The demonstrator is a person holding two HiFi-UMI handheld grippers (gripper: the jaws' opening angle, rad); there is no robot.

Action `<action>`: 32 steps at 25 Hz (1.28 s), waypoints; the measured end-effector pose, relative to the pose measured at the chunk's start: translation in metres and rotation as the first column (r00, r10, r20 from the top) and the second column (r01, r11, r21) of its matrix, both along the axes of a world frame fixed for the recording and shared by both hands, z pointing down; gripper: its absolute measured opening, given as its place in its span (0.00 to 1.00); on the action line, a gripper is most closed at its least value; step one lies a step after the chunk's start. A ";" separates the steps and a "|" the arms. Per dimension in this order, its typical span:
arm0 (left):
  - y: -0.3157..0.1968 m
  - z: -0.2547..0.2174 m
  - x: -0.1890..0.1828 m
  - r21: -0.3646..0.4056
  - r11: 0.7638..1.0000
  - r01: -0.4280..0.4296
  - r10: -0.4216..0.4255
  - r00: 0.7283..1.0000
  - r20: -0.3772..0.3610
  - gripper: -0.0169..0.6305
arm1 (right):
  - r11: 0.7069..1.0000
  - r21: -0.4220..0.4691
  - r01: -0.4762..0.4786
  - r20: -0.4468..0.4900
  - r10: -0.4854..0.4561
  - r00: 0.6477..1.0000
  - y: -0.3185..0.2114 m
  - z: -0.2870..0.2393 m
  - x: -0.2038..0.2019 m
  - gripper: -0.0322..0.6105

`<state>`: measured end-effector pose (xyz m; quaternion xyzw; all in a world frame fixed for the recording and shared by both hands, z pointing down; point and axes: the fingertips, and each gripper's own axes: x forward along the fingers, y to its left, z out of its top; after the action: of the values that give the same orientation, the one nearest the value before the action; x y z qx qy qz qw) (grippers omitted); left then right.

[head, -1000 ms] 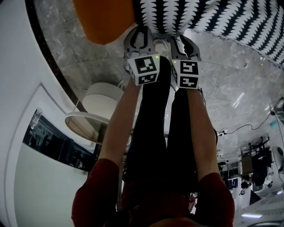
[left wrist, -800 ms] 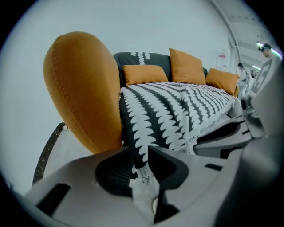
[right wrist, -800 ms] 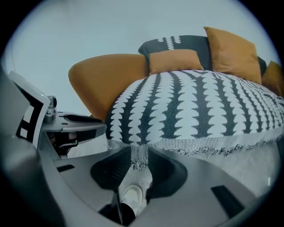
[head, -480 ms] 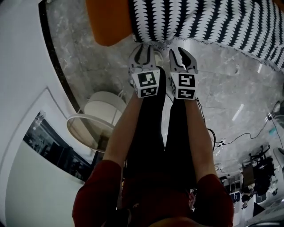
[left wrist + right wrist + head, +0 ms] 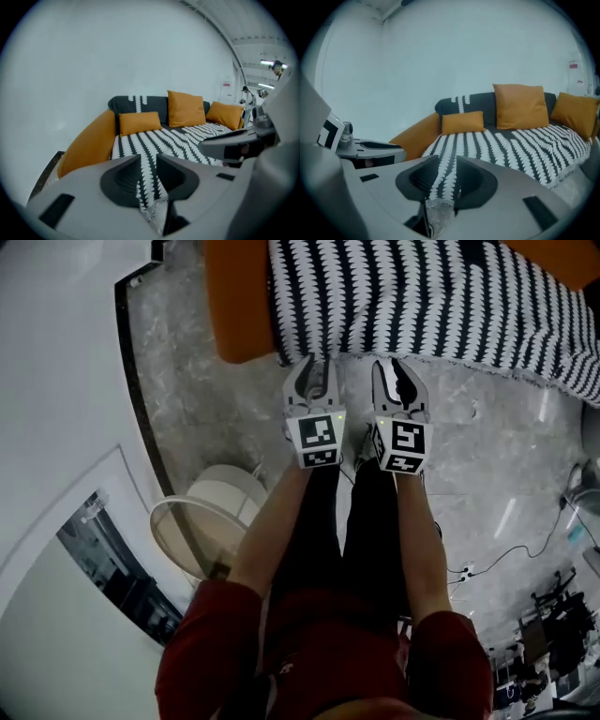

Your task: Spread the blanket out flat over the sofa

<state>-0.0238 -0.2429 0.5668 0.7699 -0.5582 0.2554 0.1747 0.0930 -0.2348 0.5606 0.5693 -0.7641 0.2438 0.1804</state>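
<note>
left gripper [image 5: 148, 158]: jaws closed on the front hem of the blanket [image 5: 422, 296]; fringe is bunched behind the pads.
right gripper [image 5: 446, 159]: same, jaws pinch the hem just beside the left gripper; lacy fringe hangs behind its jaws.
blanket: black-and-white stripes, runs straight ahead of both jaws over the seat of the sofa [image 5: 239, 306]; the far end seems to climb the dark backrest.
sofa: orange arm is left of the left jaws; orange cushions [image 5: 186, 108] sit well beyond the jaws against the back.
hem right of jaws: hangs over the seat front, fringe near the floor [image 5: 206, 418].
why held so: probably two pinches on one edge so a pull tensions the cloth and evens it out; close together, they tension only a narrow strip.
stage: seat looks mostly covered, front edge not yet squared.
next: likely needs the jaws moved apart along the hem, then lowered.
risk: a hard pull could drag the cloth off the backrest.
</note>
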 end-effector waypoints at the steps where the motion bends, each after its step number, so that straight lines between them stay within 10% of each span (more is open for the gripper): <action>1: -0.003 -0.017 0.007 0.023 1.000 -0.003 0.003 1.000 -0.006 0.17 | 1.000 0.029 -0.007 0.001 0.007 1.000 -0.003 -0.019 0.007 0.25; 17: 0.021 -0.296 0.090 0.351 0.935 0.052 -0.011 0.993 -0.118 0.18 | 0.921 0.384 0.064 -0.013 -0.065 0.998 0.025 -0.310 0.086 0.25; 32: 0.079 -0.487 0.069 0.534 0.842 0.082 -0.012 0.991 -0.133 0.23 | 0.802 0.596 -0.037 0.019 0.032 0.999 0.080 -0.518 0.119 0.25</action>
<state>0.0451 -0.1635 0.0794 0.7883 -0.6142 0.0360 -0.0076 0.2123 -0.1546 0.0424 0.6099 -0.7923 -0.0033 -0.0151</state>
